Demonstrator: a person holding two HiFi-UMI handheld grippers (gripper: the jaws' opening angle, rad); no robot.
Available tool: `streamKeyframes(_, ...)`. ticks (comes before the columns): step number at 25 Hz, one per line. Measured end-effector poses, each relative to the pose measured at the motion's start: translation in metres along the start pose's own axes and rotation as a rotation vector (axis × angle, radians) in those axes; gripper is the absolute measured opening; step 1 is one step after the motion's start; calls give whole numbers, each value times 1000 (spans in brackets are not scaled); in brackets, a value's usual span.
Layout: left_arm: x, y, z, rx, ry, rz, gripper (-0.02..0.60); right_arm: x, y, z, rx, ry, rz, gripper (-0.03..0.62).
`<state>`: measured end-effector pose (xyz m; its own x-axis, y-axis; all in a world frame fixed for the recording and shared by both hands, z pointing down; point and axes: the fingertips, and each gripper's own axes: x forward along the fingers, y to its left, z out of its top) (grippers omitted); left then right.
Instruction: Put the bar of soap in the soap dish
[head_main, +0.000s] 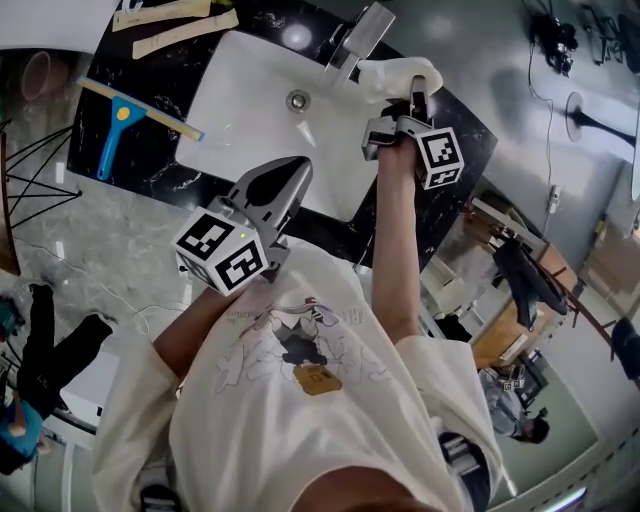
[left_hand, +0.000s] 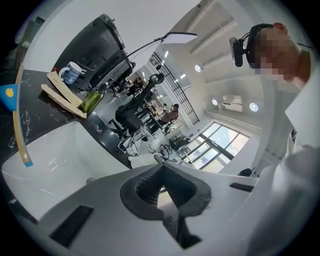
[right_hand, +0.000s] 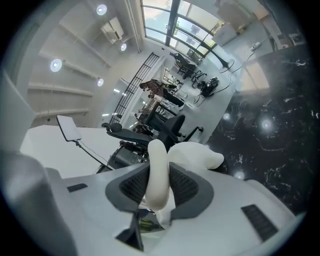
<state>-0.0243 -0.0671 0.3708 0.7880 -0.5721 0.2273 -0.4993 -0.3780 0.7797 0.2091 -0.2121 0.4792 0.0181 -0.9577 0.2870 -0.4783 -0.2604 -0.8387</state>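
Note:
My right gripper (right_hand: 159, 172) is shut on the white bar of soap (right_hand: 157, 165), which stands on edge between the pads. Just beyond it lies the white soap dish (right_hand: 197, 154) on the black marble counter. In the head view the right gripper (head_main: 414, 98) points at the soap dish (head_main: 400, 72) beside the faucet, and the soap itself is hidden by the gripper. My left gripper (head_main: 288, 170) hovers over the near rim of the sink, and its jaws (left_hand: 161, 167) are shut with nothing between them.
A white sink basin (head_main: 245, 95) with a drain (head_main: 297, 100) and a chrome faucet (head_main: 360, 35) is set in the black counter (head_main: 150, 170). A blue squeegee (head_main: 120, 122) and wooden strips (head_main: 185, 30) lie at the left. A cup (left_hand: 70, 74) and a green bottle (left_hand: 91, 100) stand far back.

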Motion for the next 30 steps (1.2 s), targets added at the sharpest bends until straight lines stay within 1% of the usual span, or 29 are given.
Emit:
streamKeyframes(9,0,9,3,-22,21,-7,6,15,-5,-3,-104,-82,-68,118)
streamKeyframes(13,-3,18,4,-30,26,3,6,17,-6,-10,-180,-92,-110,120)
streamKeyframes(16,-6,20,4,-33,27,5,6,18,-8,-14,-213,-95,-139,121)
streamKeyframes(20,-7,20,8,-31,23,-3,6,17,-8,-13,-215,-104,-182,121)
streamKeyframes(23,-9,22,11,-34,20,-8,6,14,-8,-14,-217,-105,-202,140)
streamKeyframes(30,-9,27,13,-43,19,-16,6,4,-19,-16,-215,-95,-273,133)
